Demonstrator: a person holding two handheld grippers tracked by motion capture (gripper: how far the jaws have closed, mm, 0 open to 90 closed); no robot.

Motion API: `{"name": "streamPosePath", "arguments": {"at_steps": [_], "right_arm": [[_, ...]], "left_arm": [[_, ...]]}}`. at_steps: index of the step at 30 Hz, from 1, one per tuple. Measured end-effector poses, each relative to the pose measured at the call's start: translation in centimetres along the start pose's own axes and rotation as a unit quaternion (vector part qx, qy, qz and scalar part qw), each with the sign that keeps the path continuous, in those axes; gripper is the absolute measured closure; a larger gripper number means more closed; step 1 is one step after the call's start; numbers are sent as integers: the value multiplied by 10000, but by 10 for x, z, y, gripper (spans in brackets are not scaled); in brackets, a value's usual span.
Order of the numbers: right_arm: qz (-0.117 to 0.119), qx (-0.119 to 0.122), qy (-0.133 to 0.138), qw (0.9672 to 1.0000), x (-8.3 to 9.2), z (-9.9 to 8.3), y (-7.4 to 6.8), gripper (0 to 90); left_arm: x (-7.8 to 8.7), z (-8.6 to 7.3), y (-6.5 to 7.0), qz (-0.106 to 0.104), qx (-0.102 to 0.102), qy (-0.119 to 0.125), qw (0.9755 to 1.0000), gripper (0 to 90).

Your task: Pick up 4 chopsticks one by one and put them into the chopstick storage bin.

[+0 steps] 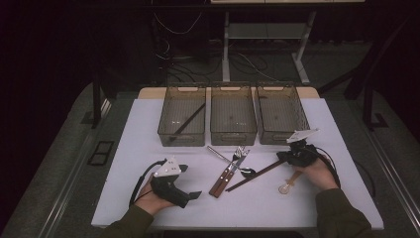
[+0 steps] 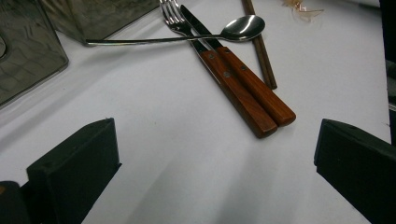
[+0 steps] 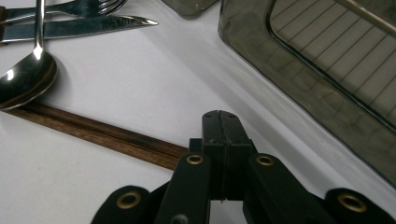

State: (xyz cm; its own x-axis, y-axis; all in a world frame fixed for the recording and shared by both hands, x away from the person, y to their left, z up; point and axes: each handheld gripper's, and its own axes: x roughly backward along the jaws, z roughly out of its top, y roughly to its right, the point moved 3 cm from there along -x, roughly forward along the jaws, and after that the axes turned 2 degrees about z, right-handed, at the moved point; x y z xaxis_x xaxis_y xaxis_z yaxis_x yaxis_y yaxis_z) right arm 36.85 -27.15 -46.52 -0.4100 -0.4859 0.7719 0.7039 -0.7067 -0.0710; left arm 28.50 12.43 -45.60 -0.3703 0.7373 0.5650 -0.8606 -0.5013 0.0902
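Chopstick [image 3: 100, 134] lies on the white table [image 1: 148, 129] with its far end at the right gripper [image 3: 220, 122], jaws pressed together, while the left gripper [image 2: 215, 158] rests spread over bare tabletop.

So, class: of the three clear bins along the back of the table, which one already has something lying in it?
The left bin: a dark chopstick lies slantwise across its floor. The middle bin and right bin look empty.
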Motion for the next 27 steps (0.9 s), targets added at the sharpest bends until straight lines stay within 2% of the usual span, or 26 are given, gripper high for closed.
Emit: {"name": "streamPosePath", "arguments": {"at_steps": [8, 27], "right_arm": [[-11, 78, -123, 9999, 4, -7, -2, 900], [88, 138, -172, 9997, 16, -18, -10, 900]], "left_arm": [[0, 0, 0, -14, -8, -13, 10000, 0], [0, 0, 0, -27, -21, -25, 10000, 0]]}}
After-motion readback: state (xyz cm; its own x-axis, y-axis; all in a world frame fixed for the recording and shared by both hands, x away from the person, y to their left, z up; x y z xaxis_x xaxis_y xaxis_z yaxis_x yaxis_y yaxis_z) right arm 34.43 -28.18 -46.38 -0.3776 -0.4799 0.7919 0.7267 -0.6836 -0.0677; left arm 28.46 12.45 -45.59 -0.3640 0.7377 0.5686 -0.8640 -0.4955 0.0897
